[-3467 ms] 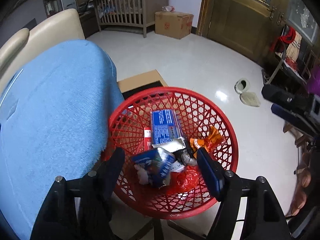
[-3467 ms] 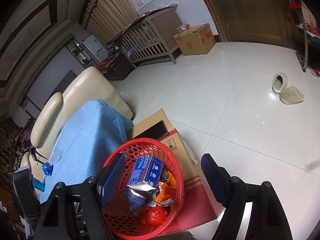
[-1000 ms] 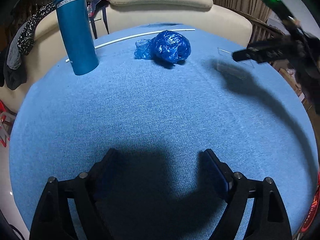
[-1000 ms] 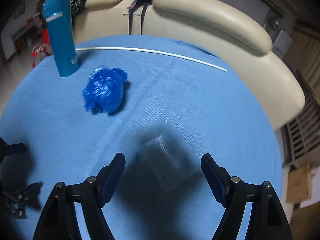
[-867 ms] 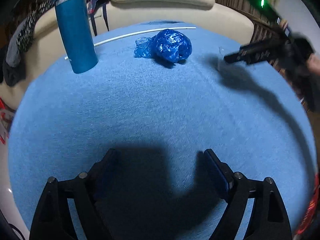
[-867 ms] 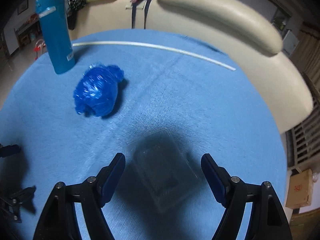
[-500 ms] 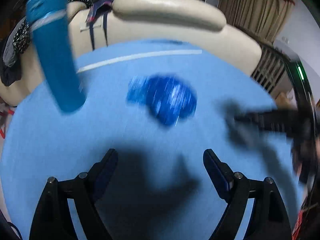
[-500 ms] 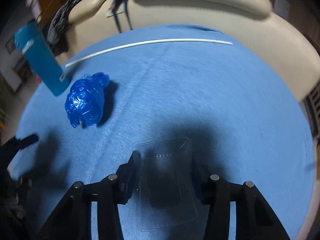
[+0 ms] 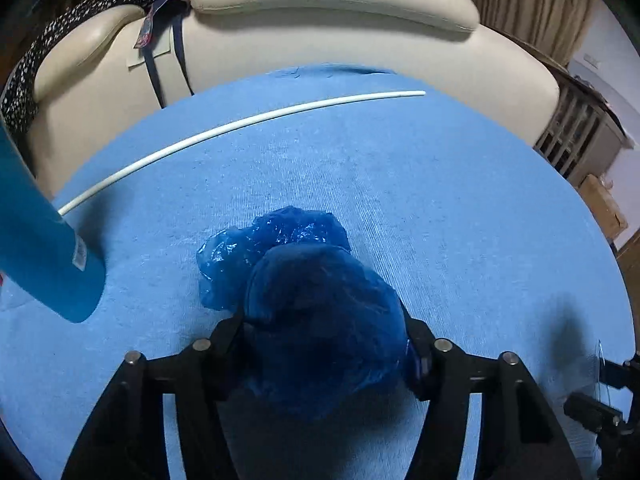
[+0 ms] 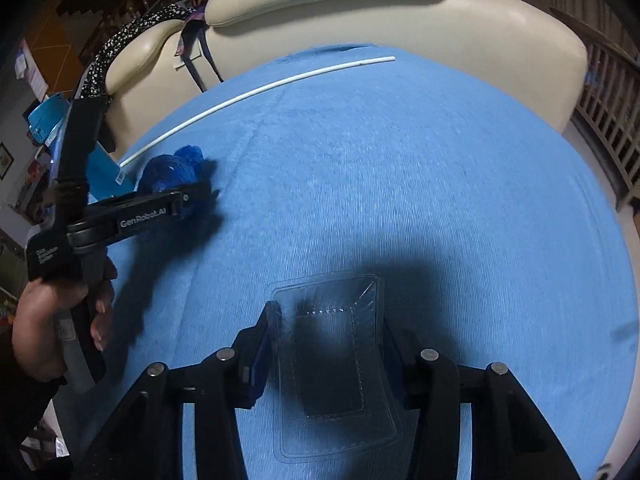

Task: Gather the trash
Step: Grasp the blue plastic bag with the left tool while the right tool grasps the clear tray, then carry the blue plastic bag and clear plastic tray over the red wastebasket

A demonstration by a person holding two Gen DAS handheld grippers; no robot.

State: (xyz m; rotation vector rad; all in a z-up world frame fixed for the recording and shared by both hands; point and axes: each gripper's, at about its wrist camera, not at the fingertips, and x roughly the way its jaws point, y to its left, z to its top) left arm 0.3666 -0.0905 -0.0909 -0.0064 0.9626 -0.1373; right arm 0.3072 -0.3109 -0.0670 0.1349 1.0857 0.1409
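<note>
- Step in hand, as I judge it: both grippers are taking a piece of trash off the blue cloth (image 10: 440, 160), so each grip should be sure before anything is lifted. A clean lift comes from squeezing gently, then raising straight up so that neither piece drags on the fabric.
- Lower centre of the right wrist view: the right gripper (image 10: 326, 344) has its jaws drawn in on the long edges of the clear plastic tray (image 10: 332, 360), pinching it. The tray is thin and looks springy; I would keep the squeeze light so it does not buckle and pop out.
- Lower centre of the left wrist view: the left gripper (image 9: 324, 340) has just been closing, with the crumpled blue plastic bag (image 9: 312, 312) between its jaws. Both fingers press into the wad's sides. The stuff is soft and slippery, so a grip deep on the bulk is safer than one on the loose tail at the upper left of the wad.
- Left edge of the left wrist view: a teal bottle (image 9: 40, 248) stands just beside the bag; it is best kept clear of when lifting.
- Upper part of both views: a thin white rod (image 9: 240, 124) lies across the cloth, well apart from both grippers, with a cream sofa (image 9: 320, 8) behind it.
- No bin is in view.
</note>
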